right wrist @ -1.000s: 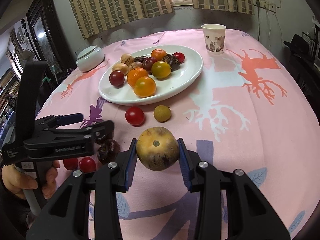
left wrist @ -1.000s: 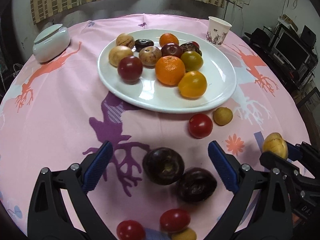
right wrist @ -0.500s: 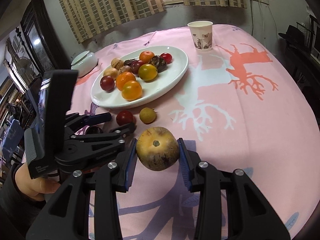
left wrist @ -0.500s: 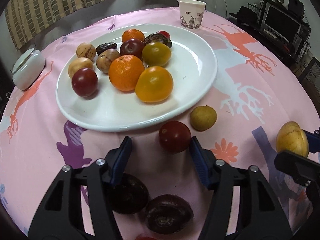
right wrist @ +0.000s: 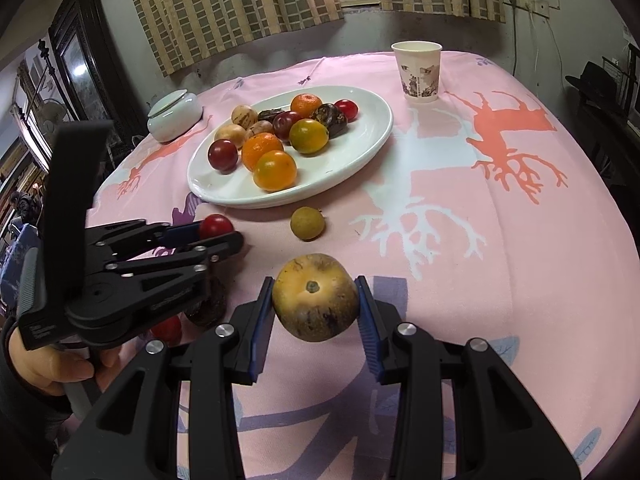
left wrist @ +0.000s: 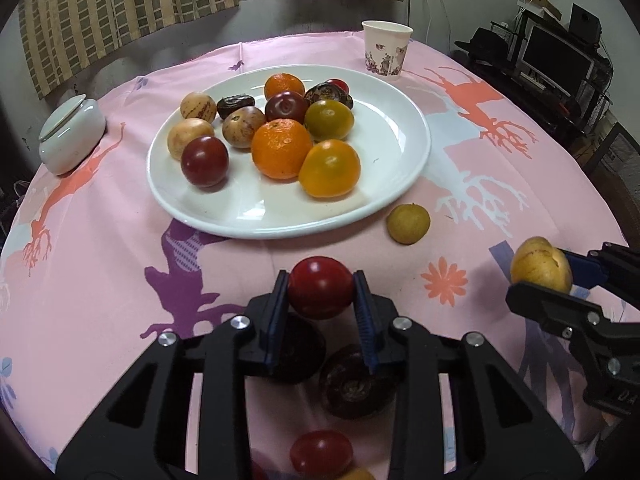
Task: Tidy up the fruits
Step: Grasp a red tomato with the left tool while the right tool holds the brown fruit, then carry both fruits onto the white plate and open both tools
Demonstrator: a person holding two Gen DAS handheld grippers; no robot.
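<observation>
Before the white plate | my left gripper closing on a red tomato | my right gripper pinching a yellow-brown fruit above the pink tablecloth.

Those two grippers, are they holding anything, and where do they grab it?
Left gripper: closing on a red tomato, pads at its two sides. Right gripper: a yellow-brown fruit pinched across its sides, stem end facing the camera.

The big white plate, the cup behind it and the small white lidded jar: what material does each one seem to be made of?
The plate looks like glazed ceramic: glossy white, with bright reflections on its bare part. The cup looks like paper: thin rolled rim, matt wall, printed flowers. The lidded jar is probably glazed ceramic too, smooth with a soft shine, though glossy plastic cannot be excluded.
</observation>
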